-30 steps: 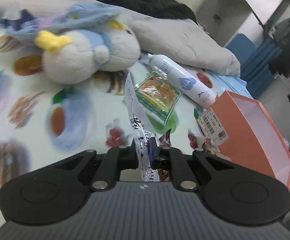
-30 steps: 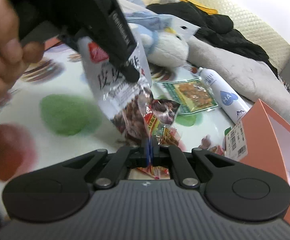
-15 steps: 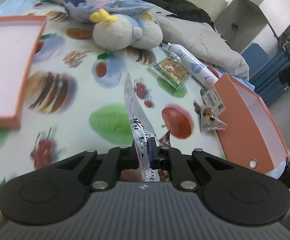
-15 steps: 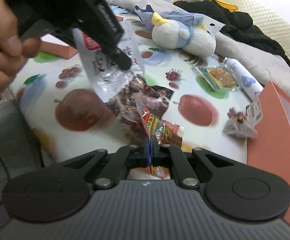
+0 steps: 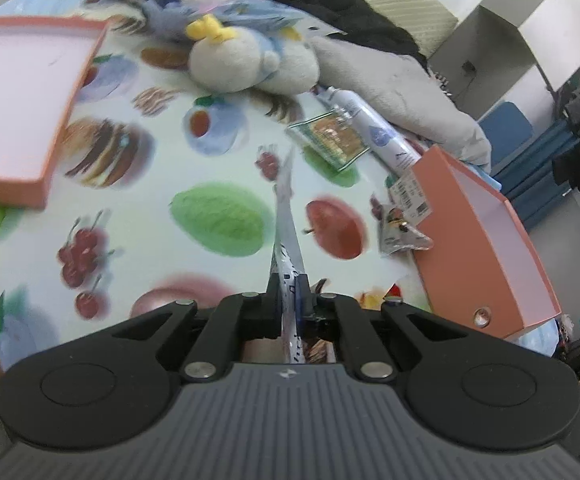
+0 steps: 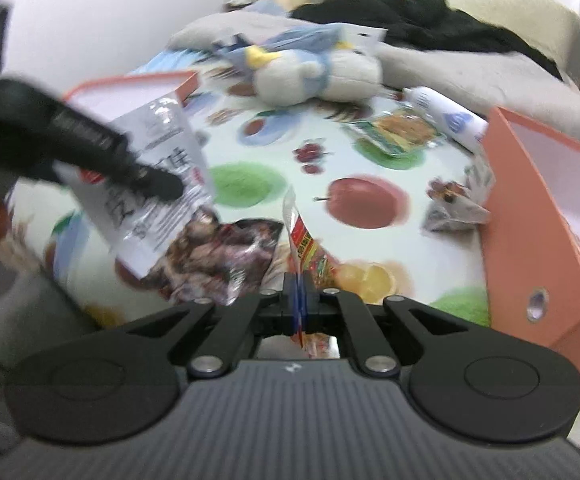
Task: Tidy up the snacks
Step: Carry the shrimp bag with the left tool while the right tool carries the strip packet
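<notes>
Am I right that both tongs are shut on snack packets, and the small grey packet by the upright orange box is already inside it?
Not quite. The left tongs and right tongs each grip a packet, but the small grey packet lies on the fruit-print cloth outside the upright orange box, as the right wrist view shows.

I see the silver-white snack pouch (image 6: 158,204) hanging tilted above the bed, red snack packet (image 6: 309,252) edge-on beside it

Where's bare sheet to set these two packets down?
Free: the stretch of fruit-print sheet between the flat pink lid and the open box. Crowded: by the plush, green packet, bottle, small packet.
</notes>
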Demonstrator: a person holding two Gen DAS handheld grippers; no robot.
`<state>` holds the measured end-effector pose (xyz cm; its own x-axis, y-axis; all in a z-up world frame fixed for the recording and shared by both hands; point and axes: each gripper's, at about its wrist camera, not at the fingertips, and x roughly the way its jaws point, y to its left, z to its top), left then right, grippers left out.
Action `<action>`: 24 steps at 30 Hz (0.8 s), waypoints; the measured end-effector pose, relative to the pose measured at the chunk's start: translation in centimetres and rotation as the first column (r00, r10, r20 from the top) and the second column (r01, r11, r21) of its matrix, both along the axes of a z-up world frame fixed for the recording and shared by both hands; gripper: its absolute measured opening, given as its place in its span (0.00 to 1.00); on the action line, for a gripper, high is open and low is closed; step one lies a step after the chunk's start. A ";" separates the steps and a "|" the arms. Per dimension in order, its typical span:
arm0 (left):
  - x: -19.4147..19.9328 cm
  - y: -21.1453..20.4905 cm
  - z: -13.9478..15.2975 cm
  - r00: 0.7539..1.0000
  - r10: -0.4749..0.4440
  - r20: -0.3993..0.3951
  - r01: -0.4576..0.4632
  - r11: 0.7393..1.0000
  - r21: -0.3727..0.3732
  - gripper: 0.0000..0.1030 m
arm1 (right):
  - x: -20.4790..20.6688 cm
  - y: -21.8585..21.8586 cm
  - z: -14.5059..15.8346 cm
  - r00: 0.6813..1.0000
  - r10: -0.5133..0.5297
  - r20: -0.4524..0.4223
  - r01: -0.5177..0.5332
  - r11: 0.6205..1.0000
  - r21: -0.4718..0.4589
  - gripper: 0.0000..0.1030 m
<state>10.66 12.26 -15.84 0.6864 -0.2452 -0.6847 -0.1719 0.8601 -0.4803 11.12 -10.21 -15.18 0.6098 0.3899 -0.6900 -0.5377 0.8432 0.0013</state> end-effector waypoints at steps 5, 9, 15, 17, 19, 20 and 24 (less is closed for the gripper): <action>1.8 -1.8 1.1 0.999 -0.044 0.019 0.044 0.998 0.037 0.06 | 2.0 -2.1 0.6 0.995 -0.083 -0.052 0.086 0.993 0.076 0.04; 3.1 -3.2 1.6 0.997 -0.070 0.018 0.069 0.995 0.065 0.06 | 2.9 -3.3 0.8 0.989 -0.118 -0.090 0.129 0.984 0.120 0.04; 4.7 -4.8 2.4 0.995 -0.097 0.020 0.095 0.991 0.092 0.06 | 3.6 -4.3 1.1 0.981 -0.156 -0.112 0.172 0.973 0.153 0.04; 5.1 -5.0 2.7 0.995 -0.100 0.023 0.097 0.991 0.093 0.06 | 3.9 -4.6 1.5 0.979 -0.167 -0.113 0.184 0.969 0.166 0.04; 5.5 -5.3 3.1 0.995 -0.101 0.026 0.098 0.991 0.096 0.06 | 4.1 -4.9 1.9 0.979 -0.174 -0.109 0.191 0.966 0.173 0.04; 5.7 -5.4 3.2 0.995 -0.101 0.028 0.098 0.991 0.096 0.06 | 4.3 -5.0 2.2 0.979 -0.177 -0.101 0.193 0.966 0.174 0.04; 6.3 -5.7 4.3 0.994 -0.098 0.047 0.093 0.991 0.094 0.06 | 4.7 -5.5 3.3 0.979 -0.188 -0.080 0.200 0.962 0.185 0.04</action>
<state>16.93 6.54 -11.53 0.6979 -0.2494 -0.6714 -0.0641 0.9119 -0.4053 15.86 -15.69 -11.83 0.6461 0.3966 -0.6521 -0.3577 0.9121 0.2003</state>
